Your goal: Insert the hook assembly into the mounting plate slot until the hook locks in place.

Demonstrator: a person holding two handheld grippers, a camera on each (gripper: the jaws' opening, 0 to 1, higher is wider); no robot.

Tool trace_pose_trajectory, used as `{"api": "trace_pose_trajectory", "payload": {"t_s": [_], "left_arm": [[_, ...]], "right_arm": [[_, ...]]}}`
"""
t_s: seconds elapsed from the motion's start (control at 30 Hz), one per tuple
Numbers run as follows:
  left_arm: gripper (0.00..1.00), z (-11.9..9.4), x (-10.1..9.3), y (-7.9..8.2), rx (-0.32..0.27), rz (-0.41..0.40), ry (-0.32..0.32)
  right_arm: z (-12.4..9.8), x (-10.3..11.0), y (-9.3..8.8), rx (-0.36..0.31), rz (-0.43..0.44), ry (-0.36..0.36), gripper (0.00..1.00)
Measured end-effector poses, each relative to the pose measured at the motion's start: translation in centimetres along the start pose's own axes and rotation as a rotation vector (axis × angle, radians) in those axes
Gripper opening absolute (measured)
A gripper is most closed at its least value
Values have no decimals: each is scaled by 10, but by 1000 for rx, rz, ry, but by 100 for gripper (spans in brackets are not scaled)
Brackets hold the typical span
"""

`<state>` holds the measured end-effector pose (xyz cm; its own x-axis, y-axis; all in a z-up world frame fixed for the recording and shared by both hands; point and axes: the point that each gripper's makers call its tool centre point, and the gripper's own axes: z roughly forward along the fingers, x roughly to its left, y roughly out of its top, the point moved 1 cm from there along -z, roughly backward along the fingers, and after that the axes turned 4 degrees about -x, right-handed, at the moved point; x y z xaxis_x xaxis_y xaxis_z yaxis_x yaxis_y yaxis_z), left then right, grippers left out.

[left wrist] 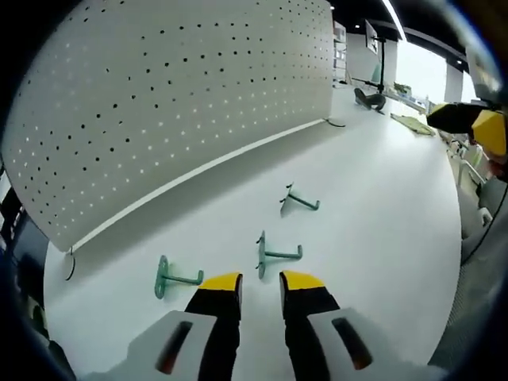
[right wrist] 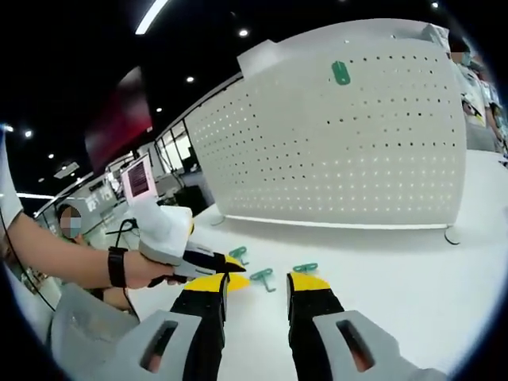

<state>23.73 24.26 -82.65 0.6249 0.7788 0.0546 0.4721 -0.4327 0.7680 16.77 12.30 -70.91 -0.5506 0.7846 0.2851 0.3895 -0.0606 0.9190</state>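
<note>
White worktop [left wrist: 381,238] carries three green hooks before the upright pegboard [left wrist: 175,103], and the left gripper [left wrist: 260,284], jaws spread and empty, hovers just short of the middle hook [left wrist: 274,255], so picking looks next, while the right gripper [right wrist: 259,284] waits spread.

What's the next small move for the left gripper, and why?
Probably ease the left gripper forward and close on the middle hook. Its jaws are open and empty, and that green hook lies loose on the table just past the tips. One hook already sits on the pegboard.
</note>
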Motion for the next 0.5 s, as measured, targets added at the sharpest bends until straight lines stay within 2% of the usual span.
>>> {"api": "trace_pose_trajectory", "payload": {"t_s": [0.5], "left_arm": [[14,15,-1,-1,13,31,-14]], "right_arm": [[-1,1,-6,27,3,5,30]]}}
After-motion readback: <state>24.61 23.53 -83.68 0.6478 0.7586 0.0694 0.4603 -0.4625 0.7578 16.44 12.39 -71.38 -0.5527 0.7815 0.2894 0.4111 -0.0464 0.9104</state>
